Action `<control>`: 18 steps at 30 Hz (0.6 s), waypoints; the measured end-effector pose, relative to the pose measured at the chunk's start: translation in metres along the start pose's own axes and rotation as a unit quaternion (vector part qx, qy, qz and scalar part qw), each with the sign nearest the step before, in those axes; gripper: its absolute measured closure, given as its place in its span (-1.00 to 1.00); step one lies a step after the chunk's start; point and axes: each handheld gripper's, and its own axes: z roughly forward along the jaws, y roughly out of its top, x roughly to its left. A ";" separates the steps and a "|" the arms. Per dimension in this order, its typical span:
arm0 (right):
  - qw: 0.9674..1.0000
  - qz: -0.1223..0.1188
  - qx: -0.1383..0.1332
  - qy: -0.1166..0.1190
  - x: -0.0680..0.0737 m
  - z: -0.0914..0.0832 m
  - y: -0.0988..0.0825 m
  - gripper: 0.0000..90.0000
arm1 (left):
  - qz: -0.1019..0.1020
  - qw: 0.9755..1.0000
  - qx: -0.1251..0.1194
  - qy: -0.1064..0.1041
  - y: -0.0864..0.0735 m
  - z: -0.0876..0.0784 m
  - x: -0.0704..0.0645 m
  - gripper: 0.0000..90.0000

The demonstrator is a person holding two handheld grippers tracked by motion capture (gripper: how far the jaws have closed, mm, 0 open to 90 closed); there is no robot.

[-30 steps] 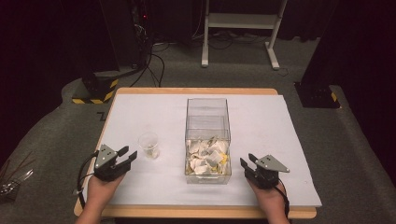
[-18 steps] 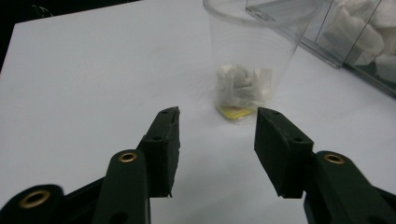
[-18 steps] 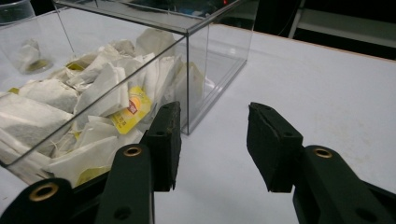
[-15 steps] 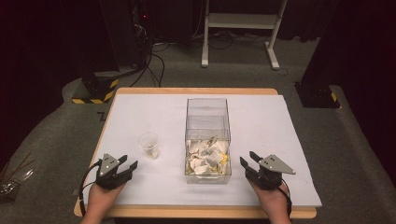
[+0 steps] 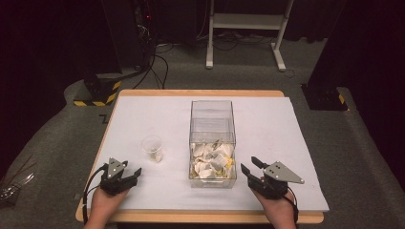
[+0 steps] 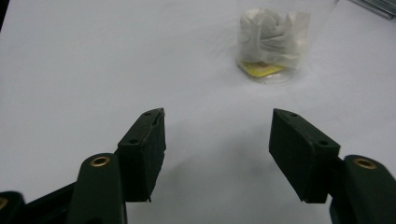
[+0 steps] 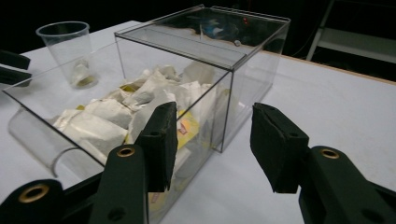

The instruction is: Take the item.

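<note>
Left gripper (image 5: 136,172) just let go of the cup (image 5: 152,148), jaws opening, nothing between them. Right gripper (image 5: 251,167), beside the box (image 5: 212,143), is opening empty too. Next I'd say it grabs another tea bag (image 5: 210,162).

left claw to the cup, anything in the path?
Nothing visible. The left claw stands open with nothing between its jaws, which have just been opening. Bare white table cover lies between it and the clear plastic cup. The clear box sits off to the side of that line.

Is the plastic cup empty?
No: in the left gripper view the cup holds a crumpled white packet with something yellow at the bottom.
</note>
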 end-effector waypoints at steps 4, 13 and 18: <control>1.000 -0.003 -0.004 0.012 0.007 -0.003 0.002 0.12 | -0.003 1.000 0.011 0.000 0.000 0.002 0.001 -0.24; 1.000 -0.006 -0.005 0.030 0.017 -0.006 0.002 0.07 | 0.004 0.999 0.040 0.004 0.002 0.006 -0.001 -0.31; 0.999 0.007 -0.005 0.036 0.018 -0.007 0.000 0.04 | -0.010 0.999 0.042 -0.002 0.002 0.007 0.002 -0.32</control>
